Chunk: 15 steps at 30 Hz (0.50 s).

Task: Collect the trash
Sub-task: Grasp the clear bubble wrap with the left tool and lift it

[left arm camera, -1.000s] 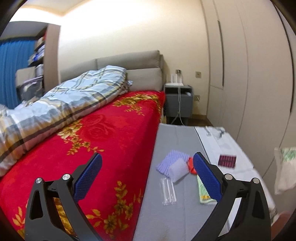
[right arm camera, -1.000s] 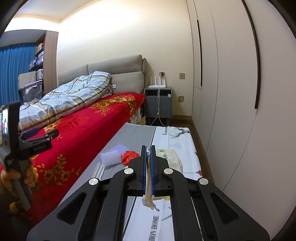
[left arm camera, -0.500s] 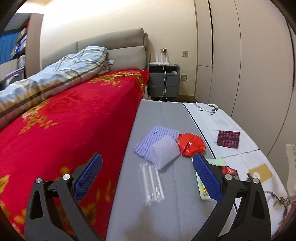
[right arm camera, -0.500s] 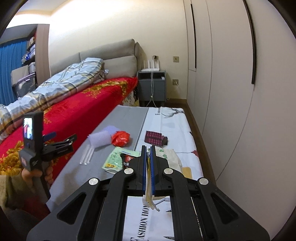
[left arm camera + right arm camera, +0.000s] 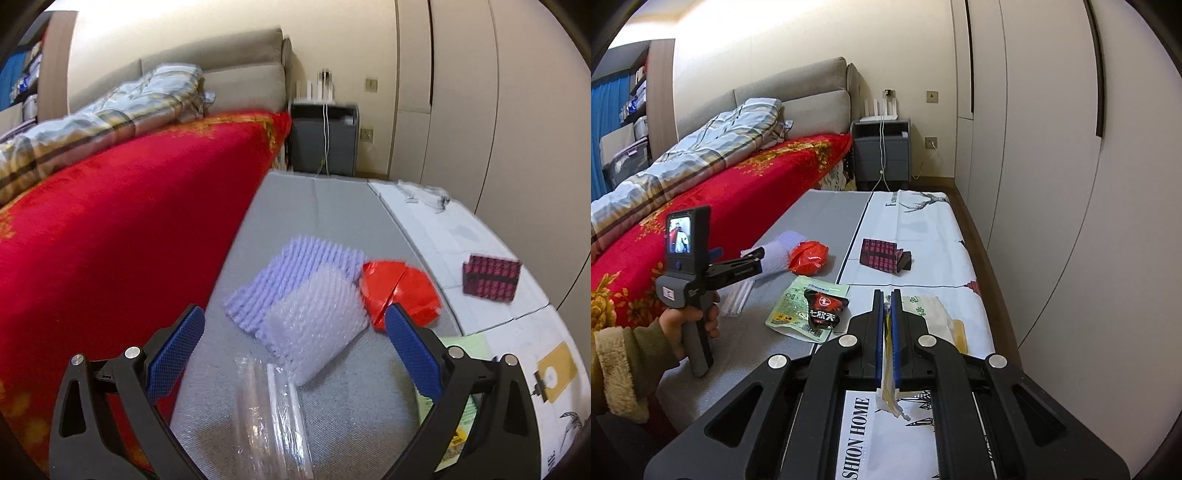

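Note:
My left gripper (image 5: 291, 354) is open and hovers low over the grey mat (image 5: 332, 206). Between its pads lie a clear plastic straw packet (image 5: 271, 413) and a white bubble-wrap piece (image 5: 317, 328) on a purple foam net (image 5: 295, 273). A red crumpled wrapper (image 5: 399, 291) lies to the right. My right gripper (image 5: 885, 332) is shut on the edge of a white plastic bag (image 5: 927, 314), held above the white cloth (image 5: 923, 229). The left gripper (image 5: 738, 271) also shows in the right wrist view.
A green packet with a black-red wrapper (image 5: 812, 306) lies on the mat's edge. A dark red patterned box (image 5: 882, 256) sits on the cloth. A red-covered bed (image 5: 110, 229) runs along the left, a grey nightstand (image 5: 882, 151) behind, wardrobe doors (image 5: 1052, 184) to the right.
My left gripper has moved forward and down toward the foam net and straw packet, which look larger now. My right gripper has tilted down, still shut on the bag.

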### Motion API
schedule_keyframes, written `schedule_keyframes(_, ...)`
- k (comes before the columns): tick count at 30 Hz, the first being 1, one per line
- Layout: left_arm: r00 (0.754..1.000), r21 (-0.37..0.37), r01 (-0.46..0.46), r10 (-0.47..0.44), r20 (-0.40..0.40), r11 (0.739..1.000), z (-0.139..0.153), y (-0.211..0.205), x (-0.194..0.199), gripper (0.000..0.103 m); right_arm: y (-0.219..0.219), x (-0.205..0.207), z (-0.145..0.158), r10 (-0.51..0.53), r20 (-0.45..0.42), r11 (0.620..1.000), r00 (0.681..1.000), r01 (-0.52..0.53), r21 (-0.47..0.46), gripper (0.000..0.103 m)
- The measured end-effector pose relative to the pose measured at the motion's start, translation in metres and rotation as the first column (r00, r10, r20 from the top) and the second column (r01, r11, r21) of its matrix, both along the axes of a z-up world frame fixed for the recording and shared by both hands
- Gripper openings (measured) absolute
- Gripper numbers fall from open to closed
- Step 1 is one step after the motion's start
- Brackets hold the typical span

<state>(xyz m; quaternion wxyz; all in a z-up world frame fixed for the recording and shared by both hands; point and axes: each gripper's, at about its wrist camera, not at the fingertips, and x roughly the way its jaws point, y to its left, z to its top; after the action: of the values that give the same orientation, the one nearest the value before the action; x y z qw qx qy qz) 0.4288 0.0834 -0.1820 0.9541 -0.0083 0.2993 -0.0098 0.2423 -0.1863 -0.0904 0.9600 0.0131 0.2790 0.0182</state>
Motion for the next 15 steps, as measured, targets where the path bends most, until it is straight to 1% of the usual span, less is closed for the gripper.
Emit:
schedule_keyframes(3,1.000,-0.027,0.006,-0.007,-0.028,1.000,-0.002,0.002,0.008,0.094,0.001,0.005,-0.004,0.001,-0.007,1.000,1.000,-0.001,0.001,0.004)
schedule_keyframes(4,0.999,-0.029,0.013,-0.014,-0.040,0.999,-0.003,0.001,0.010,0.092,0.001,0.006,-0.005,0.002,-0.010,1.000,1.000,-0.002,0.002,0.004)
schedule_keyframes(5,0.998,-0.028,0.019,-0.020,-0.059,0.999,-0.005,0.001,0.014,0.083,0.002,0.008,-0.006,0.003,-0.012,1.000,1.000,-0.003,0.004,0.004)
schedule_keyframes(6,0.997,-0.031,0.029,-0.032,-0.077,0.999,-0.007,0.000,0.016,0.076,0.003,0.008,-0.006,0.004,-0.014,1.000,1.000,-0.004,0.002,0.004)
schedule_keyframes(7,0.995,-0.035,0.037,-0.040,-0.089,0.999,-0.009,0.000,0.019,0.060,0.005,0.009,-0.007,0.006,-0.014,1.000,1.000,-0.006,-0.001,0.004)
schedule_keyframes(8,0.993,-0.047,0.048,-0.053,-0.102,0.998,-0.010,0.001,0.020,0.038,0.006,0.009,-0.007,0.007,-0.014,1.000,1.000,-0.007,-0.003,0.004)
schedule_keyframes(9,0.993,-0.057,0.055,-0.060,-0.102,0.997,-0.010,0.002,0.020,0.029,0.007,0.008,-0.008,0.008,-0.013,1.000,1.000,-0.008,-0.007,0.004)
schedule_keyframes(10,0.994,-0.064,0.052,-0.058,-0.092,0.997,-0.009,0.003,0.018,0.015,0.008,0.007,-0.008,0.008,-0.012,1.000,1.000,-0.008,-0.011,0.004)
schedule_keyframes(11,0.995,-0.067,0.049,-0.054,-0.081,0.997,-0.008,0.004,0.015,0.013,0.008,0.006,-0.008,0.008,-0.011,1.000,1.000,-0.008,-0.014,0.004)
schedule_keyframes(15,0.995,-0.103,0.055,-0.063,-0.073,0.993,0.006,0.010,-0.005,0.012,0.007,0.001,-0.003,0.004,-0.007,1.000,1.000,-0.004,-0.008,0.004)
